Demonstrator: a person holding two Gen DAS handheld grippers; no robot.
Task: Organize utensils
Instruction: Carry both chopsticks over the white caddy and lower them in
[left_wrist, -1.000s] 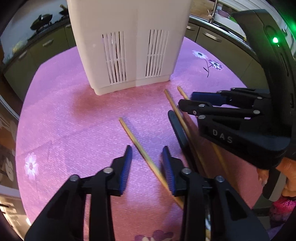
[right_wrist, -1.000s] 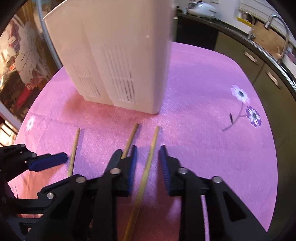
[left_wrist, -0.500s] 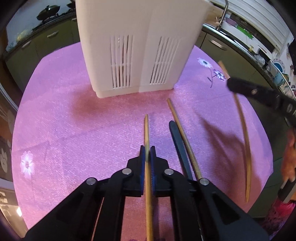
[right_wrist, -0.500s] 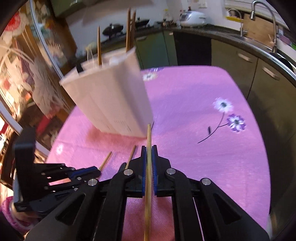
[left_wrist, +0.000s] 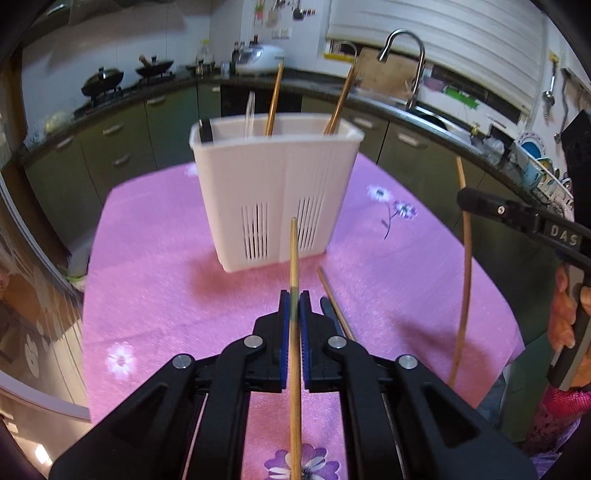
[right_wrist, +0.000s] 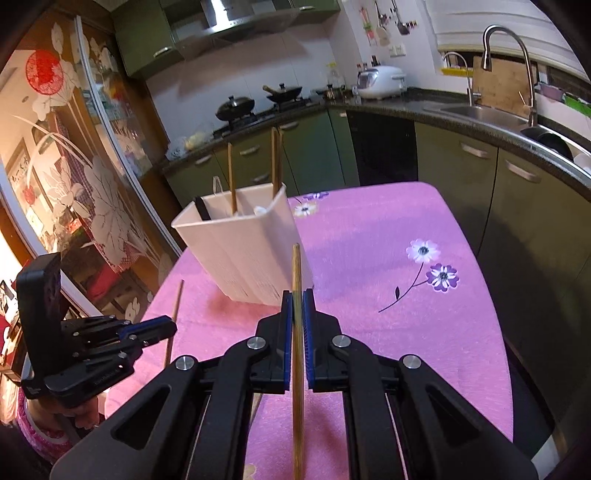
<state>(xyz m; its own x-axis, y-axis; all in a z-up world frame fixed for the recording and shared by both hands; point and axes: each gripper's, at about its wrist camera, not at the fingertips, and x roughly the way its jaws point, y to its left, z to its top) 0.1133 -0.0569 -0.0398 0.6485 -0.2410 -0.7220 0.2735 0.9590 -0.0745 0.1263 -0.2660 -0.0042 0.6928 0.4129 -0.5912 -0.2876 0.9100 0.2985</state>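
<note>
While both grippers, left (left_wrist: 293, 306) and right (right_wrist: 296, 306), clamp slim bamboo chopsticks (left_wrist: 293, 254) (right_wrist: 296, 269), the slotted white plastic holder (left_wrist: 273, 192) looks slightly blurred.

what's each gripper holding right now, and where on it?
Left gripper is shut on a chopstick, gripped around mid-length. Right gripper is shut on another chopstick, also around mid-length.

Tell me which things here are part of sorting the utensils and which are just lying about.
Part of the job:
- left gripper, shut on a chopstick
- right gripper, shut on another chopstick
- white holder
- loose chopstick on the table
- black utensil beside it

Lying about:
- woks
- rice cooker
- tap
</note>
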